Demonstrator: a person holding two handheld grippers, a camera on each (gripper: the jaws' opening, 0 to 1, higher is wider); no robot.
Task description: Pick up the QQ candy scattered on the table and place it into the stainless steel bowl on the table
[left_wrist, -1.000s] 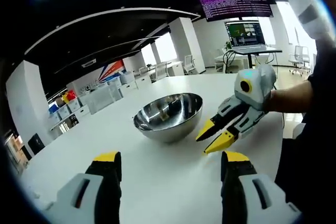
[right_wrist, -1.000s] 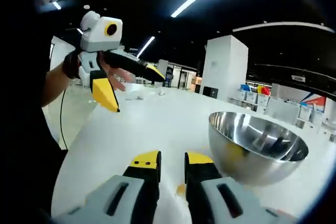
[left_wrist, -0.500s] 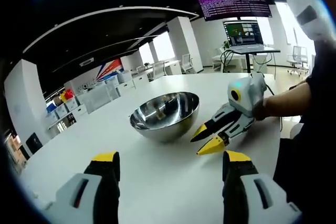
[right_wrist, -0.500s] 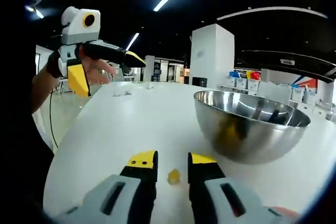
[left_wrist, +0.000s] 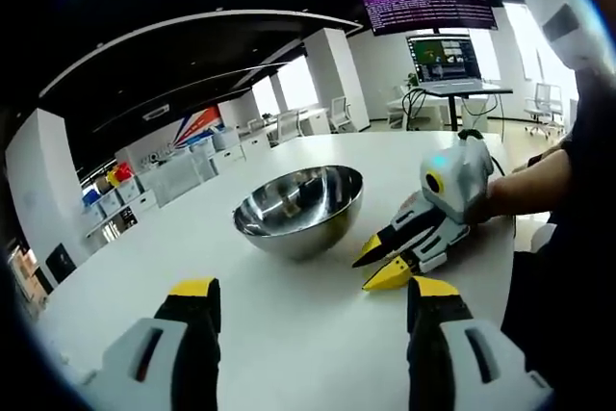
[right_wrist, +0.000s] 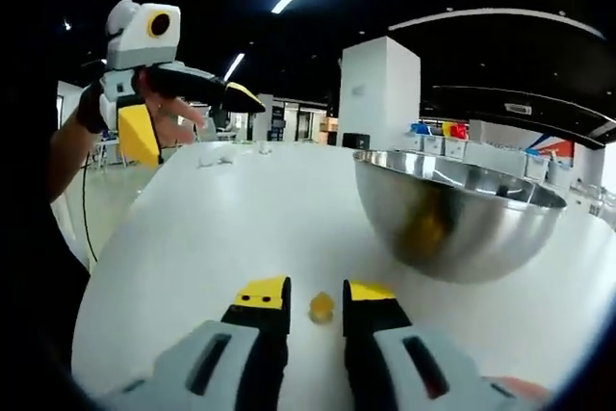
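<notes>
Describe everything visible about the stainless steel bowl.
The stainless steel bowl is a round, polished metal hemisphere that stands upright on the white table, mouth up. Its mirror-like wall reflects the room and, in the right gripper view, a yellow glint low on its side. The right gripper is low beside it, apart from it; nothing else touches it. What lies inside cannot be told.

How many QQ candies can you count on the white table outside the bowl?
1. A yellow QQ candy lies on the table between the jaws of the right hand-held gripper, near the stainless steel bowl. Others may be hidden.
</notes>
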